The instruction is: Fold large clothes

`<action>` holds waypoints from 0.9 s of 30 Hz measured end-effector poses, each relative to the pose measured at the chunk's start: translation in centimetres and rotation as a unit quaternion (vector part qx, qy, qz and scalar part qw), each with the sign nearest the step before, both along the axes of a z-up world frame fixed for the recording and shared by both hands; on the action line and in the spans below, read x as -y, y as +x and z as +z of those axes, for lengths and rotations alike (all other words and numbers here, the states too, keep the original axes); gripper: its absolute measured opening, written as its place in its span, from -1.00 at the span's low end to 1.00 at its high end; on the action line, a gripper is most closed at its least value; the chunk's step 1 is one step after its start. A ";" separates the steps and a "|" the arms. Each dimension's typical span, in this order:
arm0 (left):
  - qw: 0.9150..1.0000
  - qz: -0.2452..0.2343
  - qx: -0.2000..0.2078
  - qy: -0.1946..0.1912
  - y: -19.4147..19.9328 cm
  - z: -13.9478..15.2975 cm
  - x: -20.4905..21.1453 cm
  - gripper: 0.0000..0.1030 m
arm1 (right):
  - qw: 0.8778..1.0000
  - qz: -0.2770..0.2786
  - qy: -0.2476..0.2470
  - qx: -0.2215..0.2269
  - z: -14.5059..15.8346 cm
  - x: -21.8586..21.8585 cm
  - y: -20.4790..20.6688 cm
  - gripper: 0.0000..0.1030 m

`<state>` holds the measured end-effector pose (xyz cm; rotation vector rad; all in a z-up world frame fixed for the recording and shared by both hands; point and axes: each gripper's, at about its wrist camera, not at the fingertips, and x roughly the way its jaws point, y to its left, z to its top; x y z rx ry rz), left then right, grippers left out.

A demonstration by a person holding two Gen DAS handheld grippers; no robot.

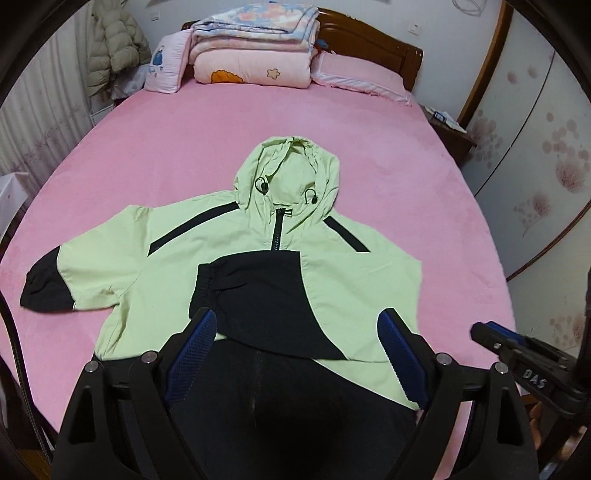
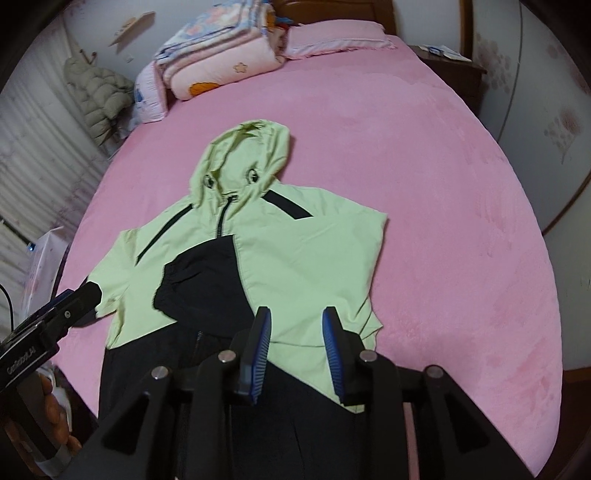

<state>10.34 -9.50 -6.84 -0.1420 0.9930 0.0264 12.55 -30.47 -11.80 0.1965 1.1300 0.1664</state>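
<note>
From my left wrist camera I look along a bed under a pink sheet, with a wooden headboard at the top of the frame and a stack of folded quilts in front of it, a pink pillow just to their right. A green and black hooded jacket lies flat in the centre and lower half of the frame, hood toward the headboard, one sleeve stretched to the left edge and the other folded across its chest. My left tool sits at the bottom centre above the jacket's black hem, its blue-padded fingers wide apart and gripping nothing. The right tool pokes in at the lower right; from here I cannot tell its state. From my right wrist camera the bed fills the frame, quilts at the upper left, and the jacket spreads from centre to bottom. My right tool hangs over the jacket's lower part, fingers apart and empty. The left tool enters at the left edge beside the outstretched sleeve.
</note>
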 end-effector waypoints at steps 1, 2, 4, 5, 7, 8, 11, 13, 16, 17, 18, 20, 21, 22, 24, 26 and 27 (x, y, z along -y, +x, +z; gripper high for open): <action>1.000 0.006 -0.002 -0.005 -0.5 0.5 0.0 0.71 | 1.000 0.005 0.001 0.002 0.4 -0.2 -0.3 -0.44; 1.000 0.012 -0.006 -0.011 -1.0 0.9 -0.2 0.71 | 1.000 0.011 0.003 0.004 0.8 -0.3 -0.6 -0.44; 0.999 0.024 -0.017 -0.024 -1.8 1.5 -0.7 0.71 | 1.000 0.025 0.006 0.011 1.6 -0.8 -1.3 -0.44; 0.999 0.032 -0.019 -0.028 -2.4 2.0 -1.1 0.71 | 0.999 0.030 0.008 0.013 1.9 -1.0 -1.6 -0.44; 0.998 0.040 -0.018 -0.038 -3.4 2.8 -1.9 0.71 | 0.999 0.040 0.011 0.016 2.5 -1.5 -2.3 -0.44; 0.998 0.041 -0.016 -0.040 -4.0 3.3 -2.3 0.71 | 0.999 0.043 0.015 0.018 2.8 -1.8 -2.6 -0.44; 0.999 0.040 -0.010 -0.036 -5.1 4.4 -3.3 0.71 | 0.998 0.050 0.025 0.024 3.8 -2.8 -3.6 -0.44; 0.999 0.034 -0.006 -0.033 -5.9 5.3 -4.1 0.71 | 0.998 0.053 0.026 0.032 4.7 -3.6 -4.3 -0.44; 0.999 0.027 -0.003 -0.029 -6.8 6.4 -5.8 0.71 | 0.997 0.054 0.022 0.049 6.3 -5.2 -5.5 -0.44; 0.999 0.020 0.001 -0.030 -7.0 6.7 -6.5 0.71 | 0.997 0.054 0.018 0.055 6.8 -5.8 -5.8 -0.44; 0.999 0.014 0.011 -0.031 -7.4 7.3 -7.4 0.71 | 0.997 0.051 0.012 0.064 7.5 -6.7 -6.3 -0.44; 0.999 -0.001 0.028 -0.032 -7.8 8.4 -9.4 0.71 | 0.996 0.044 0.002 0.081 8.7 -8.3 -7.0 -0.44; 0.999 -0.009 0.035 -0.028 -7.9 9.0 -10.5 0.71 | 0.995 0.040 -0.001 0.087 9.1 -8.9 -7.2 -0.44; 0.999 -0.019 0.043 -0.023 -8.0 9.6 -12.0 0.71 | 0.994 0.034 -0.008 0.099 9.8 -10.3 -7.6 -0.44; 0.998 -0.034 0.051 -0.016 -8.1 10.6 -14.7 0.71 | 0.993 0.021 -0.023 0.114 10.7 -12.6 -8.1 -0.43; 0.997 -0.043 0.063 0.000 -8.2 11.5 -18.1 0.71 | 0.992 0.007 -0.035 0.120 11.5 -15.7 -8.4 -0.43; 0.997 -0.044 0.068 0.006 -8.2 11.7 -20.0 0.73 | 0.992 0.002 -0.040 0.122 11.8 -17.2 -8.5 -0.43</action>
